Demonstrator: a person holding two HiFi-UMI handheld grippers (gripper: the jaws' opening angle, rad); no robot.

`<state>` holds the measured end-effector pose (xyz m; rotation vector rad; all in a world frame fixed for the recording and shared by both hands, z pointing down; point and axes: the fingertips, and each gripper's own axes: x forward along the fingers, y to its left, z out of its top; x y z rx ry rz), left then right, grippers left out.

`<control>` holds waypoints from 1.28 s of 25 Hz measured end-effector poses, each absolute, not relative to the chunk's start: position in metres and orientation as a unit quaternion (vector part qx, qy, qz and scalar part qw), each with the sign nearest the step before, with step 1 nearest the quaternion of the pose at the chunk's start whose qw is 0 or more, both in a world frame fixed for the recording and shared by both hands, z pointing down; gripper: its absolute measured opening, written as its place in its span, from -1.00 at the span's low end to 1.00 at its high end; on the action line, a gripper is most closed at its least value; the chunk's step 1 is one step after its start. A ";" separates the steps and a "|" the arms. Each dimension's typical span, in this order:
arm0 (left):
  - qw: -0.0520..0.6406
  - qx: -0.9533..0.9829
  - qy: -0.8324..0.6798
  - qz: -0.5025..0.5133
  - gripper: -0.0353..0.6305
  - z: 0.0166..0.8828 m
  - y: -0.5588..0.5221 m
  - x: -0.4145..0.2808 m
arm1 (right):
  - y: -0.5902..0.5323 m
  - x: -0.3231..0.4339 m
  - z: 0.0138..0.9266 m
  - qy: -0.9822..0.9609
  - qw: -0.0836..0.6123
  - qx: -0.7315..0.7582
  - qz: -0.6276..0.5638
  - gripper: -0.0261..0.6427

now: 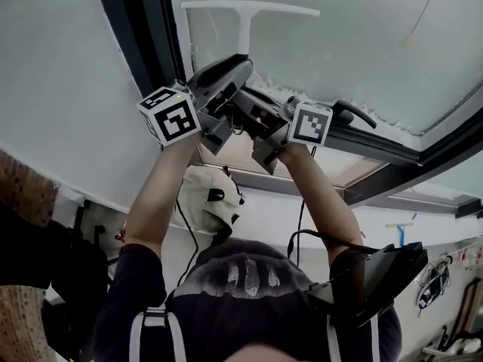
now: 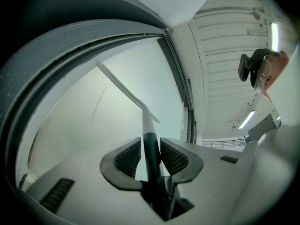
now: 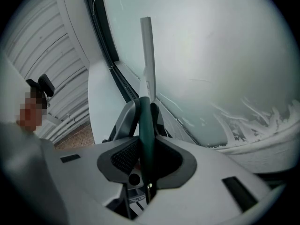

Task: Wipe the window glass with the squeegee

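A white squeegee (image 1: 245,13) with a T-shaped blade lies against the window glass (image 1: 362,29), near the pane's upper left corner. Both grippers hold its dark green handle, one behind the other. My left gripper (image 1: 229,80) is the forward one; in the left gripper view its pads are pressed on the handle (image 2: 151,149), and the blade (image 2: 123,90) slants across the glass. My right gripper (image 1: 255,113) grips further back, with its pads closed on the handle (image 3: 145,135). The blade (image 3: 148,50) points straight ahead of it.
A dark window frame (image 1: 147,29) runs along the left of the pane and under it (image 1: 392,145). A dark window handle (image 1: 353,112) sticks out beside the right gripper. White foam streaks (image 3: 246,121) cover the glass low down. The person's arms reach up from below.
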<state>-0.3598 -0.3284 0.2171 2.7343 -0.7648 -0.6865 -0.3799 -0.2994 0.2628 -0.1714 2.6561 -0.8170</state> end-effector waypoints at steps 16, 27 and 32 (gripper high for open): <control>0.146 0.931 -0.259 -0.210 -0.51 0.269 -0.290 -0.348 | -0.259 -0.369 0.313 0.926 0.179 -0.067 -0.324 -0.63; 0.183 0.926 -0.260 -0.203 -0.52 0.302 -0.307 -0.354 | -0.272 -0.376 0.342 0.909 0.175 -0.077 -0.369 -0.63; 0.187 0.924 -0.246 -0.225 -0.54 0.302 -0.294 -0.352 | -0.262 -0.370 0.345 0.917 0.165 -0.088 -0.352 -0.63</control>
